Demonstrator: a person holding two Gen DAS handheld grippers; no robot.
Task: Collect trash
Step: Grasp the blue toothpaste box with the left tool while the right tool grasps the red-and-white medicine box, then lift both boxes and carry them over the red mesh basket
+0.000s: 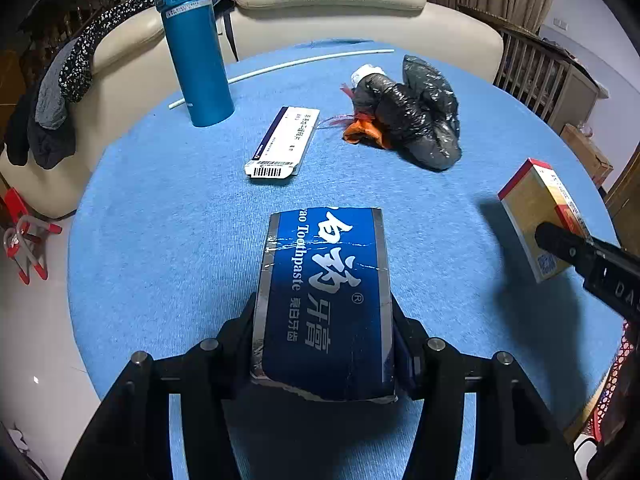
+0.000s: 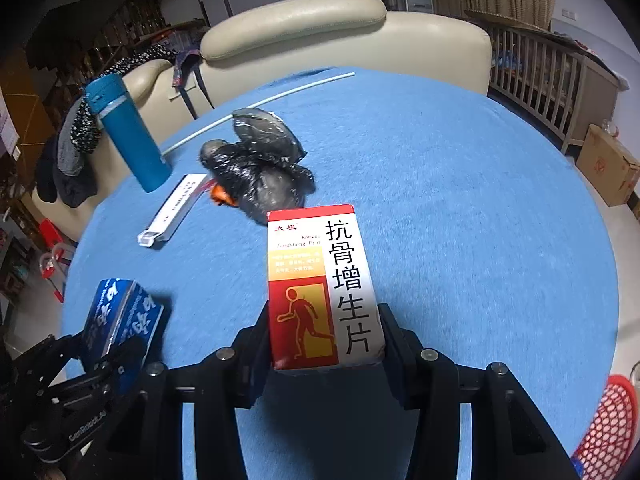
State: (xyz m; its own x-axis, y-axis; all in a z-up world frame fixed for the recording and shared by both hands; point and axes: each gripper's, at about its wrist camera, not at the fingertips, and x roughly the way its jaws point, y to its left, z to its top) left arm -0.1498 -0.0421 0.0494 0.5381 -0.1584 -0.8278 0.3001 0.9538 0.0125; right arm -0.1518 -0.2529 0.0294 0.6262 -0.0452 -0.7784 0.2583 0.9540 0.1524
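toothpaste box (image 1: 324,300) clamped in left hand-held gripper (image 1: 324,344)

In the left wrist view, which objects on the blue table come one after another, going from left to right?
Tall teal flask → flat white carton with barcode → crumpled black plastic bag → red and gold medicine box, held in the right hand-held gripper.

Matte black left claw (image 1: 324,316) and right claw (image 2: 324,328), round silver pivot screws, white lettering.
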